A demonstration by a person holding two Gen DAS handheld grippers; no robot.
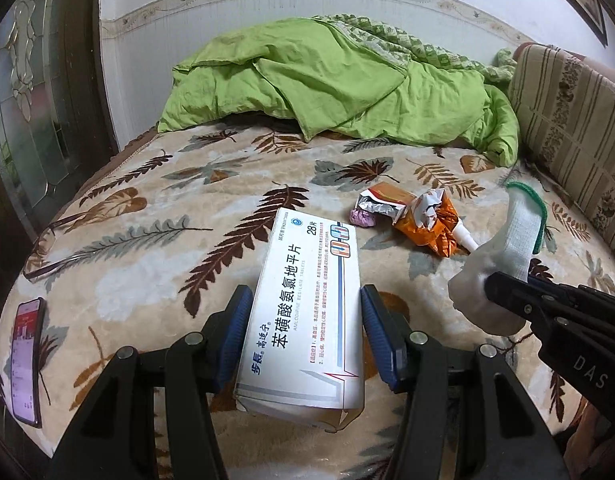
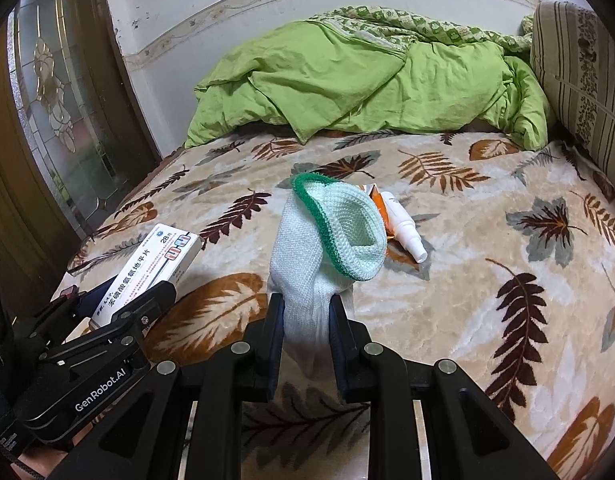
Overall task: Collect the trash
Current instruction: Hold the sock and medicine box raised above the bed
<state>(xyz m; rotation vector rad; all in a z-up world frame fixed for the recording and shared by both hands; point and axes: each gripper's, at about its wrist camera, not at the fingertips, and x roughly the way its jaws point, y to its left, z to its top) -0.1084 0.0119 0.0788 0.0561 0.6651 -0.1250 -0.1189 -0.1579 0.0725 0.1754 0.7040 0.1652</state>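
Note:
My left gripper [image 1: 305, 304] is shut on a white medicine box [image 1: 307, 300] with blue and red print, held above the leaf-patterned bed cover. My right gripper [image 2: 305, 308] is shut on a white sock with a green cuff [image 2: 327, 240], which stands up from the jaws. From the left wrist view that sock [image 1: 507, 248] and the right gripper's black fingers [image 1: 547, 308] show at the right. On the bed farther off lie a crumpled orange foil wrapper [image 1: 423, 220], a small pink wad [image 1: 361, 218] and a white spray bottle [image 2: 403, 224].
A green quilt [image 1: 331, 80] is heaped at the far end of the bed. A striped cushion [image 1: 571, 128] lines the right side. A lit phone [image 1: 25, 360] and a pair of glasses [image 1: 55, 252] lie near the bed's left edge, by a wooden door with glass panels [image 2: 55, 100].

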